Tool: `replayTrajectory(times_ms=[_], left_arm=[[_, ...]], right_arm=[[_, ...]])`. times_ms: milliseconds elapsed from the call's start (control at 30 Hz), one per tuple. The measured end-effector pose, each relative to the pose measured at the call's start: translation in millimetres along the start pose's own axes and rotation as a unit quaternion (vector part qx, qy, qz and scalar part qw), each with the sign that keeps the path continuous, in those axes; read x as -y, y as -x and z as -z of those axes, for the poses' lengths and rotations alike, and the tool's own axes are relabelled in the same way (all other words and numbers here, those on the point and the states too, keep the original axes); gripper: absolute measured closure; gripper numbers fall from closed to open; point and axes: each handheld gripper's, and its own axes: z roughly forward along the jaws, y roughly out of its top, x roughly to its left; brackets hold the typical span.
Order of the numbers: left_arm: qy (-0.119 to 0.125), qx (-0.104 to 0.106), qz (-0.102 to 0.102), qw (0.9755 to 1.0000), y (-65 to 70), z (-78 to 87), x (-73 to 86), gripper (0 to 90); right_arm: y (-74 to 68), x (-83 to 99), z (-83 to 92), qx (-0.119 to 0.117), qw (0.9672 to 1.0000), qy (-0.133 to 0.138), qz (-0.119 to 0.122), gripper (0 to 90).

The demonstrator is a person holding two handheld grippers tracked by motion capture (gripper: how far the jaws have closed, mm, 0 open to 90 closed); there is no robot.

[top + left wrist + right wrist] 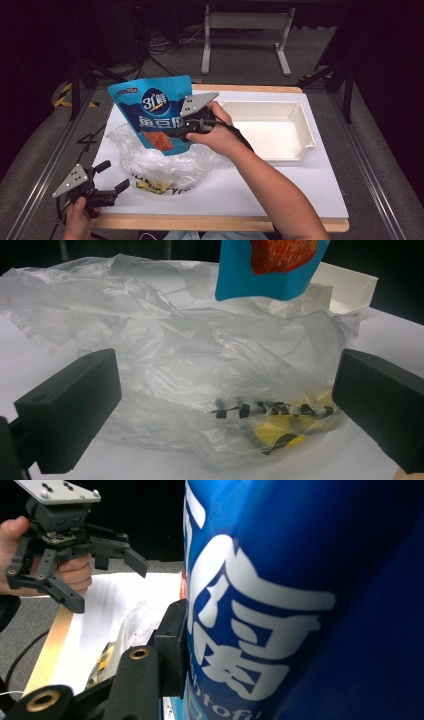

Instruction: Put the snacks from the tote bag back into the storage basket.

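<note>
Holding blue snack pouch (152, 112) pinched: right gripper (187, 127) | left gripper (107, 182) jaws spread | plastic bag (160, 162) beneath

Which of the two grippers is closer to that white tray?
The right gripper. It holds the blue snack pouch up just left of the white tray. The left gripper sits open at the table's near left corner, beyond the plastic bag.

Left gripper (114, 176): held at lower left of the high view, jaws spread wide. Right gripper (176, 131): raised at centre, jaws clamped, forearm extended from the bottom edge.
</note>
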Motion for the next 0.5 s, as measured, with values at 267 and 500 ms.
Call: replayTrajectory(times_ms=[267,500], left_arm=[[0.0,0.0,0.002,1.0,-0.1,-0.1,0.2,0.3],[0.0,-0.001,0.002,1.0,0.3,-0.9,0.4,0.3]], right_arm=[[0.1,-17.9,14.7,-0.003,1.0,0.005,0.007,53.2],[-2.6,-31.6,20.7,-0.008,0.9998,0.008,0.018,53.3]])
